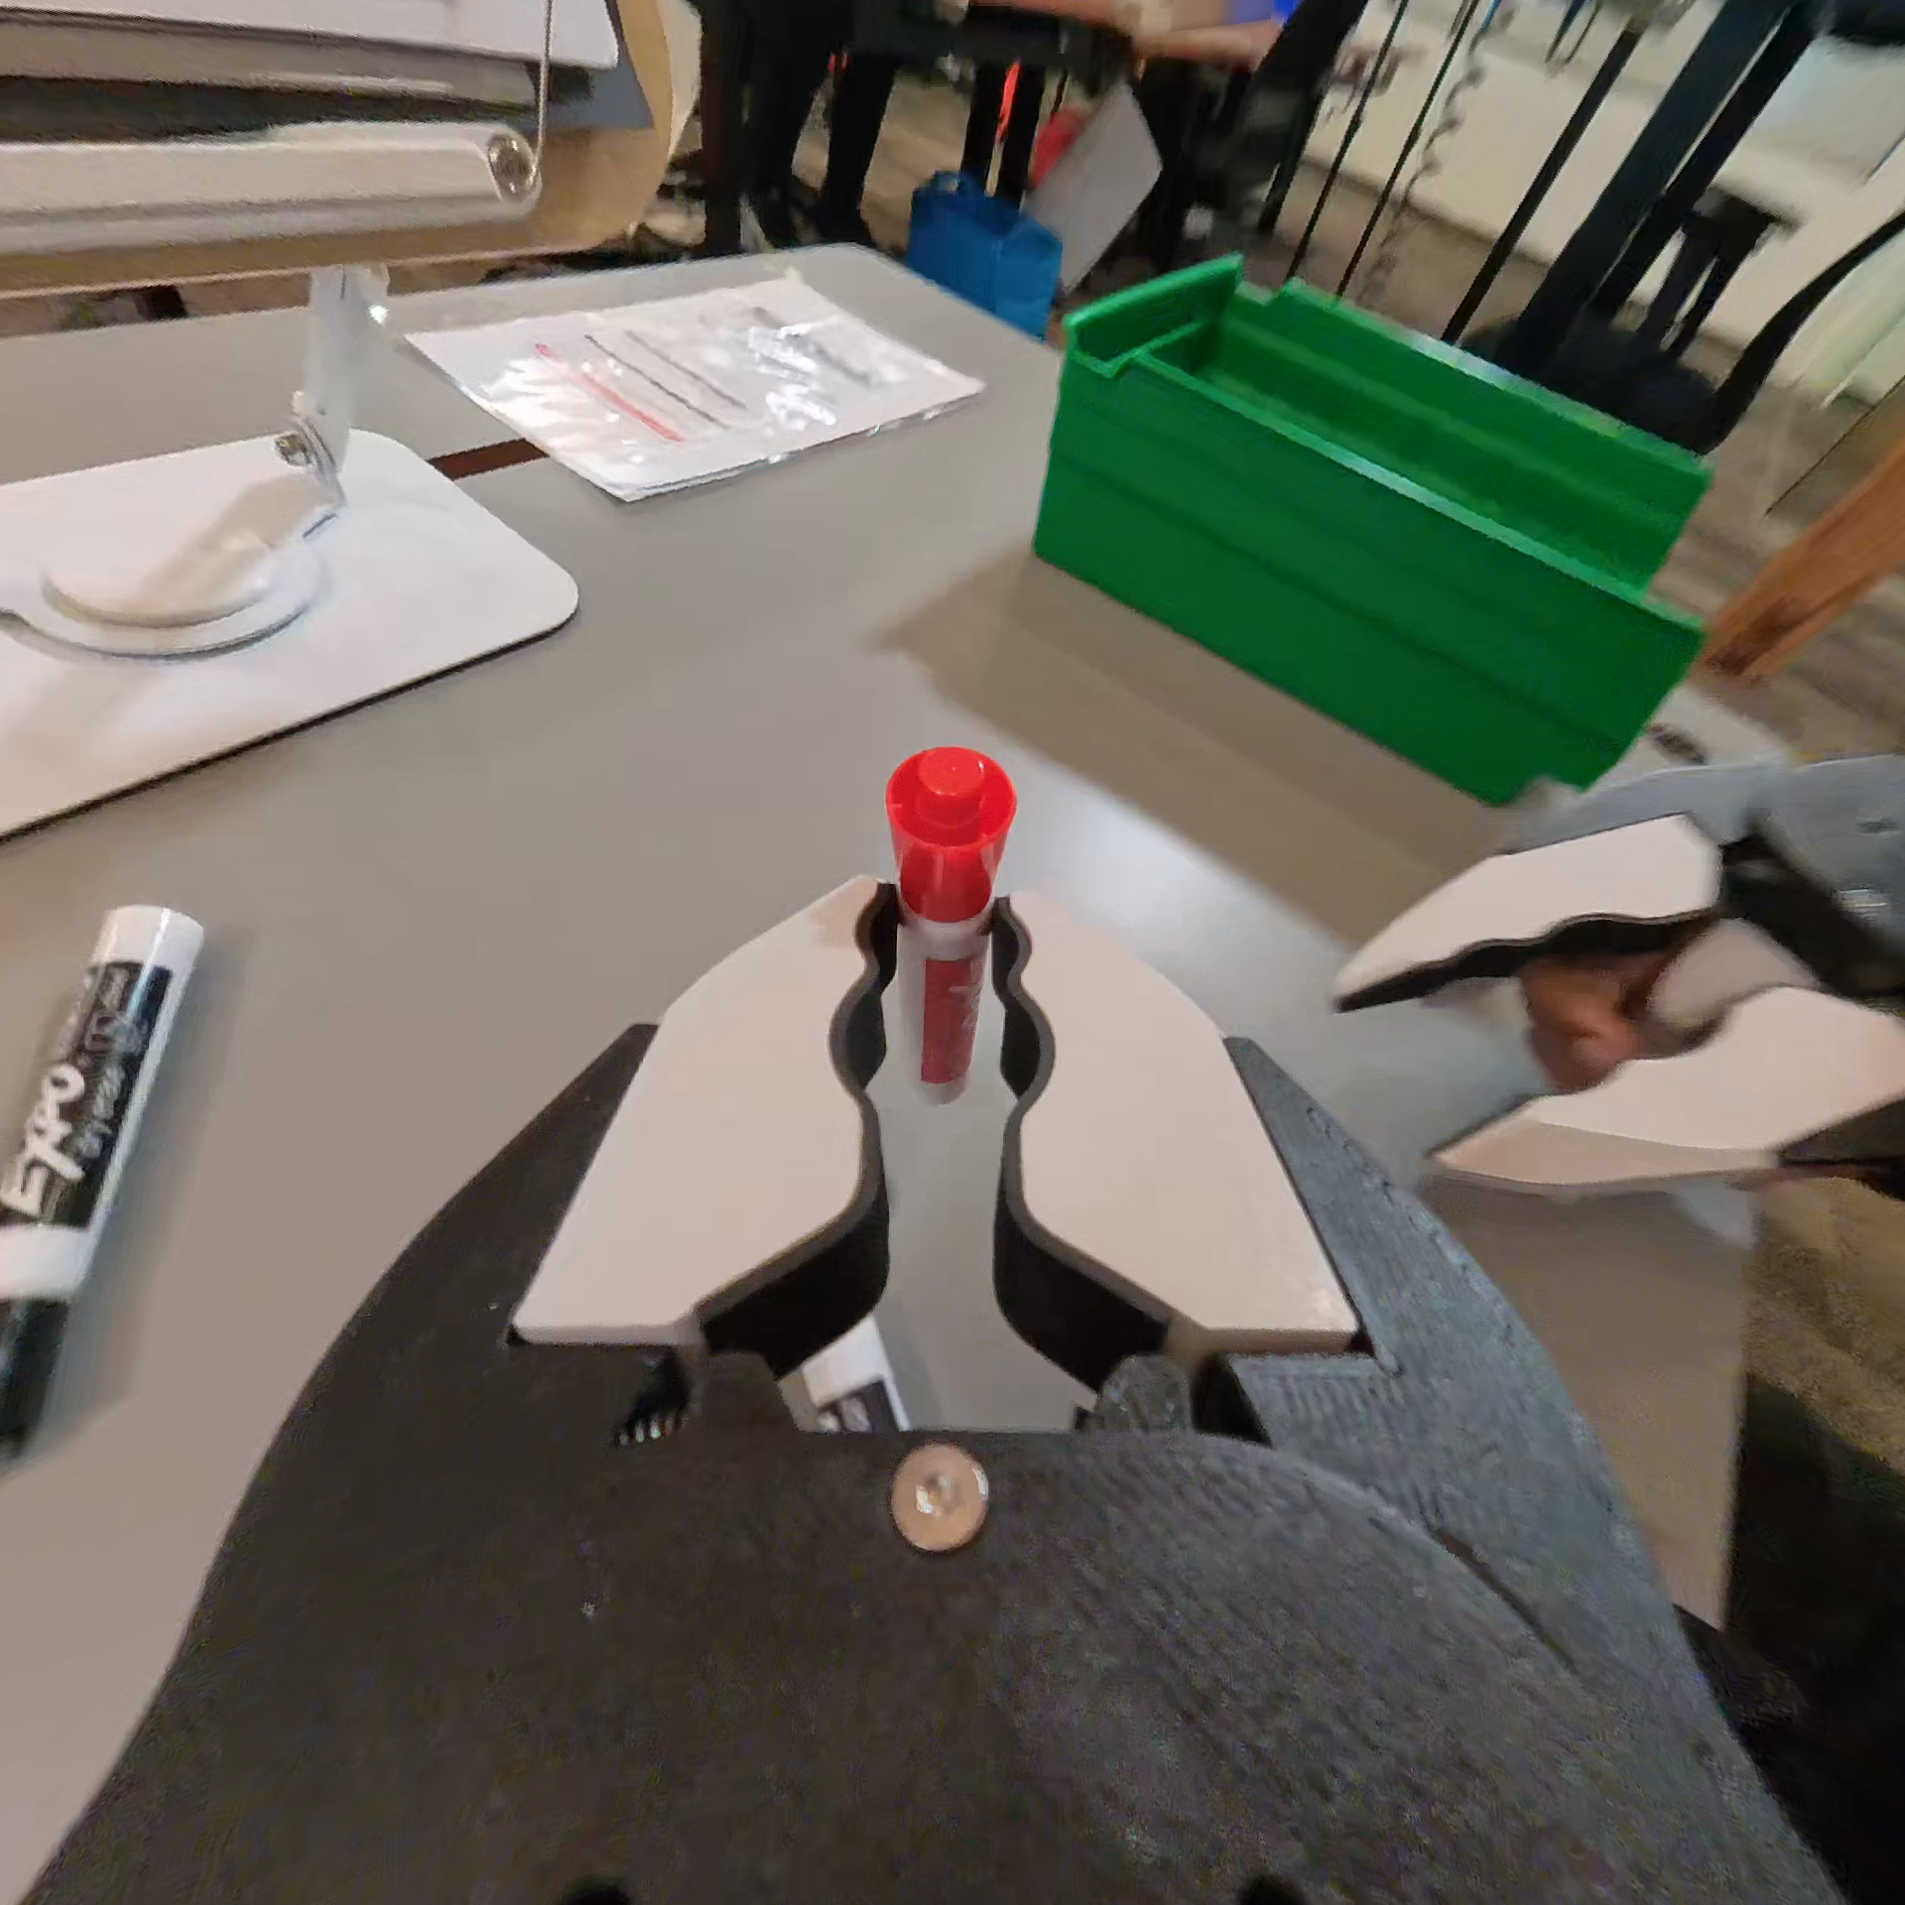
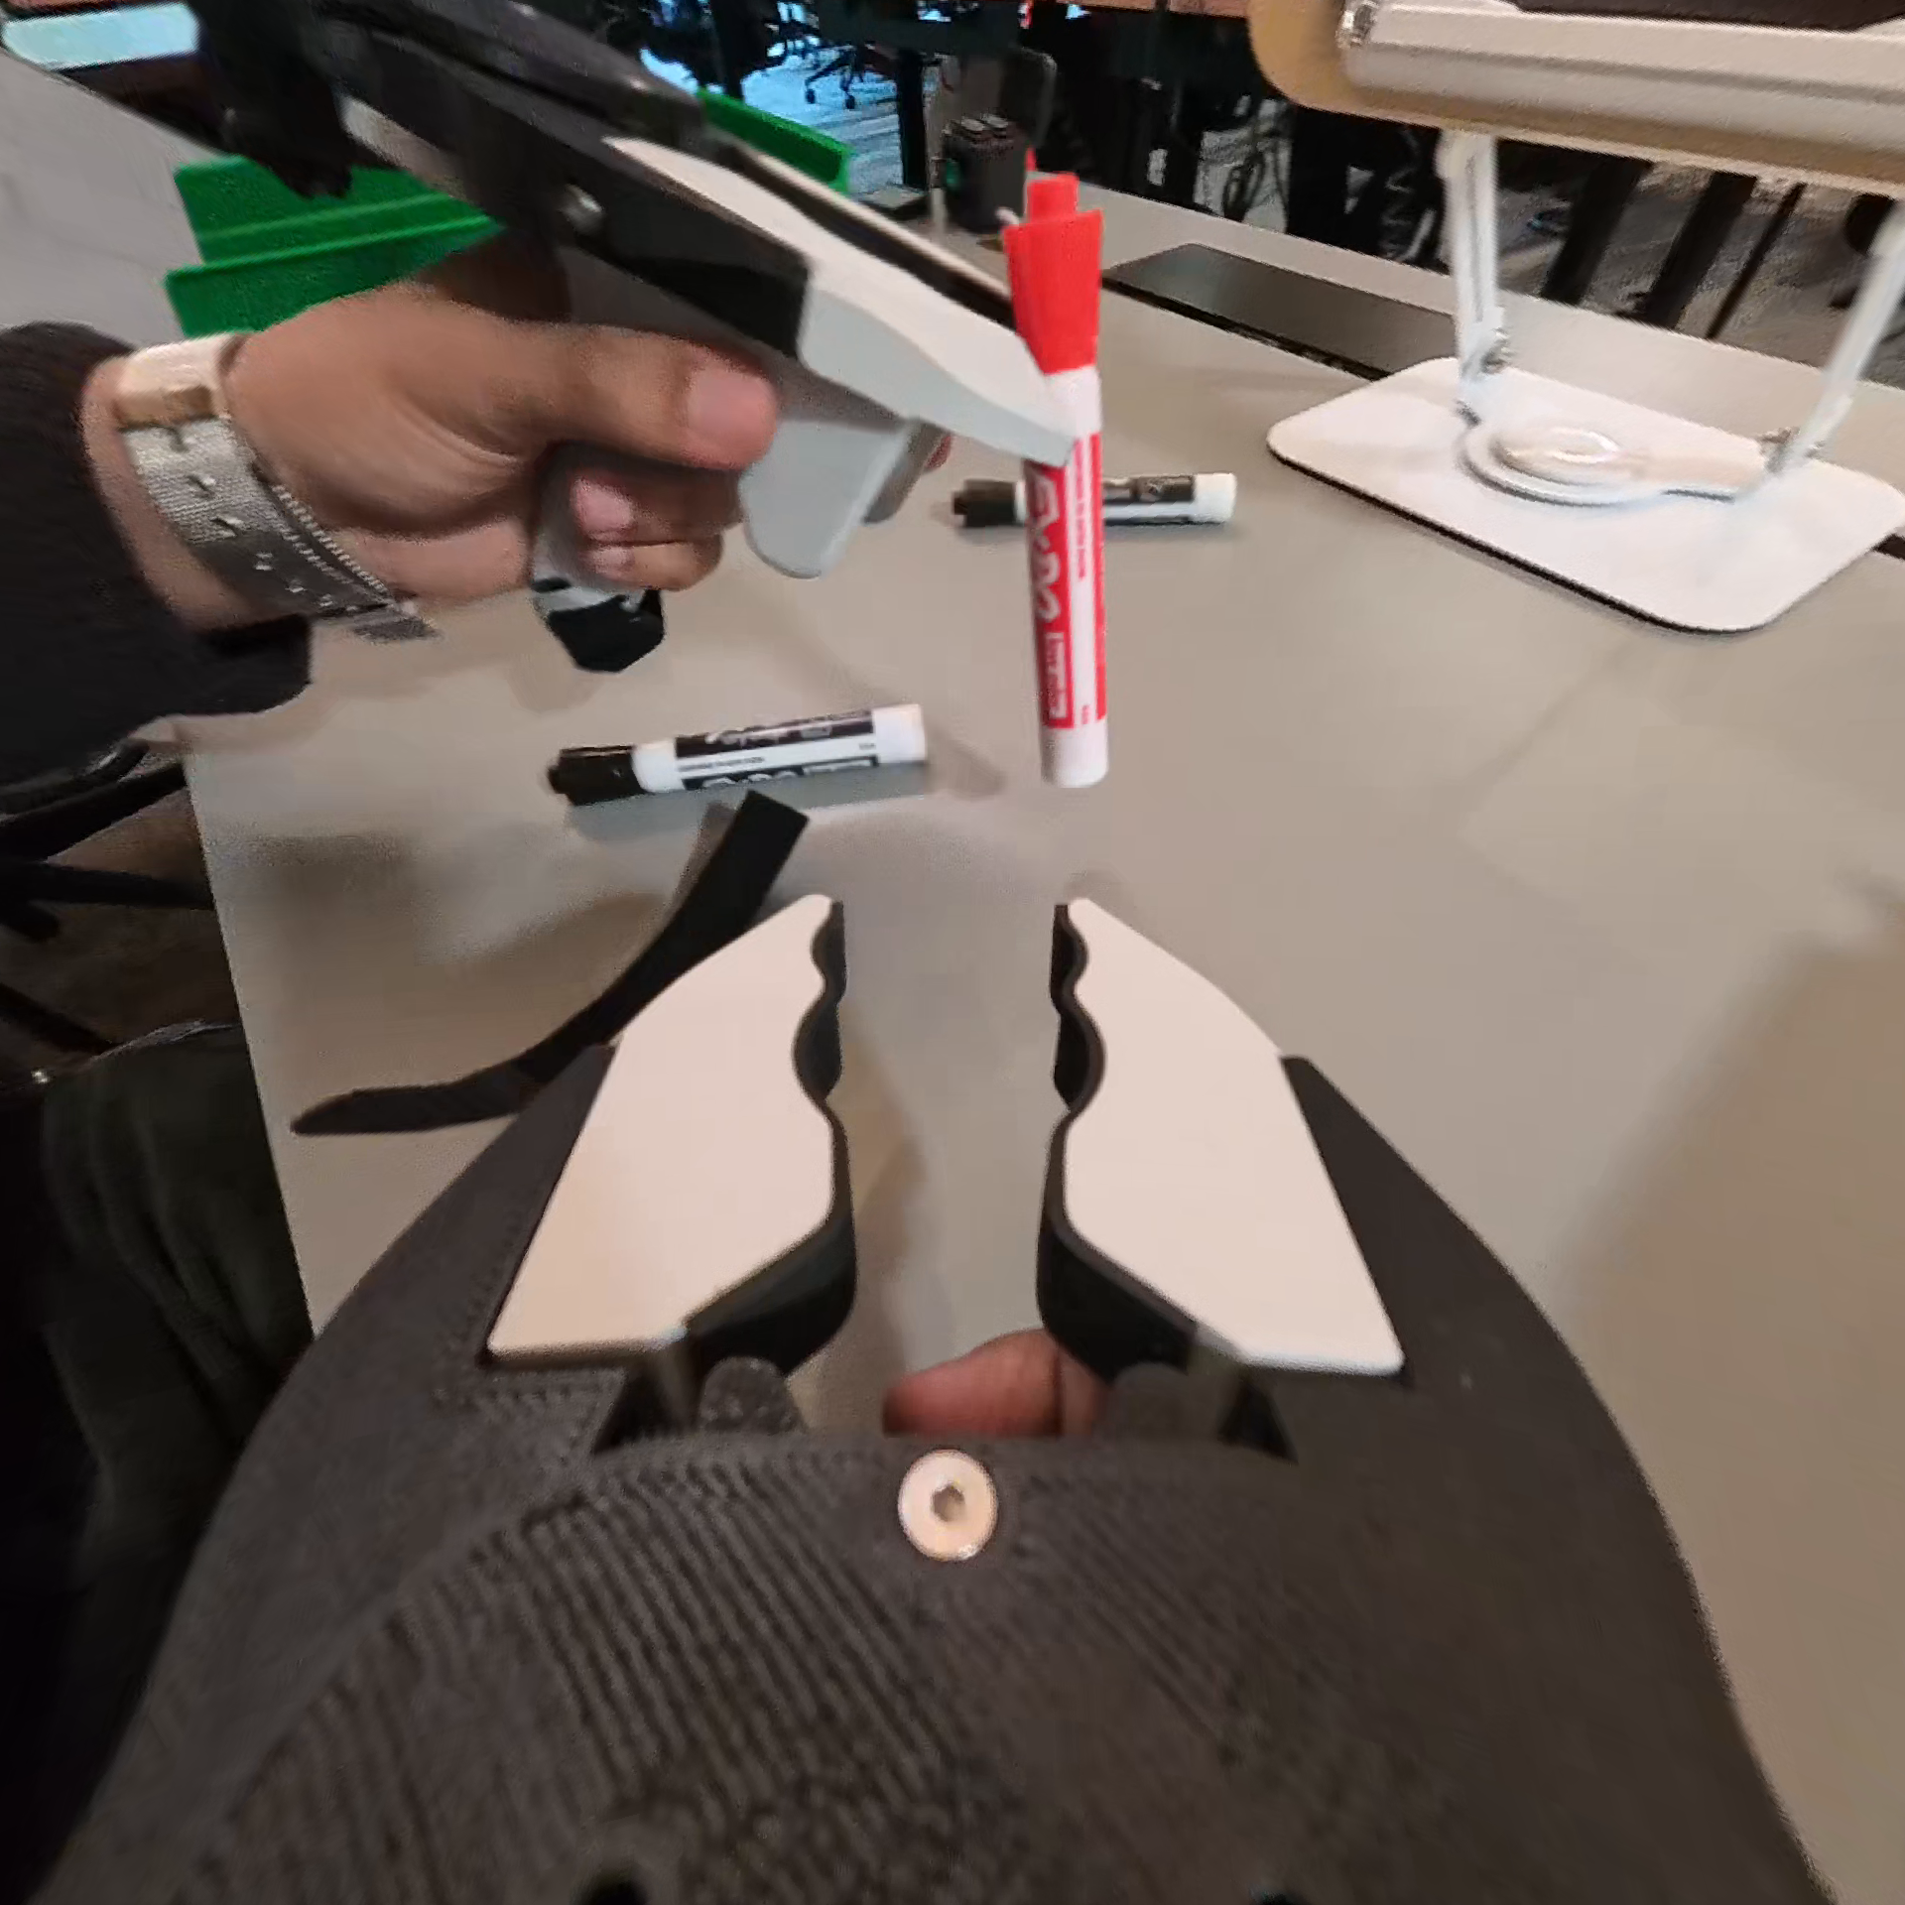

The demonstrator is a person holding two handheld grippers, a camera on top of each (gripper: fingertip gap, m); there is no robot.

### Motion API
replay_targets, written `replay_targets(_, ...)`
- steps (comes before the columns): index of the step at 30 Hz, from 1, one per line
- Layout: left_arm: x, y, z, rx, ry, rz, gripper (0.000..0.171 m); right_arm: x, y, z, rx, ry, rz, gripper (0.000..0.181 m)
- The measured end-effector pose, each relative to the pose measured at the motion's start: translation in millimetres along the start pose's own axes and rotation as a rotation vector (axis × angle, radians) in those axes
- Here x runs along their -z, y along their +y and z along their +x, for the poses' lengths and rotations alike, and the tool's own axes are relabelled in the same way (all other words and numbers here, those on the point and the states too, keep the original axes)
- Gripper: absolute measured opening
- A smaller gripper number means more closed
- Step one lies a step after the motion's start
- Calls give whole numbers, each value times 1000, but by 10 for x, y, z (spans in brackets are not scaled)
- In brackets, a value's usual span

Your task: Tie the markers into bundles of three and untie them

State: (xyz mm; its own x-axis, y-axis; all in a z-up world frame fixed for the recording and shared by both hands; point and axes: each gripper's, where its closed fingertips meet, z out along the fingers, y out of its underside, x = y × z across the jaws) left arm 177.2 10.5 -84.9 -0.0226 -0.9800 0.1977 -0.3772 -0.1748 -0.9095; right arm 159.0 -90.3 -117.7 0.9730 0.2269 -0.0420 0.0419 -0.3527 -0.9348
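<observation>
A green plastic bin (image 1: 1371, 515) sits at the upper right of the grey table (image 1: 722, 660), with a clear plastic bag (image 1: 691, 381) at upper centre. A white stand base (image 1: 237, 608) fills the left; a blue bag (image 1: 979, 247) stands beyond the table's edge.

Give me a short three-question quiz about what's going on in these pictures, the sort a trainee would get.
1. True or false: the left claw grips the red marker near its cap, holding it upright above the grey table.
2. Multiple choice: what is the right claw holding? A) a black marker B) the black strap C) nothing
3. Fill in: how many black markers lie on the table in the right wrist view?

Key:
1. True.
2. C: it is open and empty; the black strap lies on the table.
3. Two: one nearer, one farther.
</observation>
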Motion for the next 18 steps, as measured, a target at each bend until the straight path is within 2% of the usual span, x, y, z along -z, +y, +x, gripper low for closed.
replay_targets(6,-328,67,-153,-61,-37,-122,19,145,21,130,-4,57,10,37)
replay_targets(18,-328,117,-127,-78,-43,-144,20,63,26,153,-38,21,17,36)
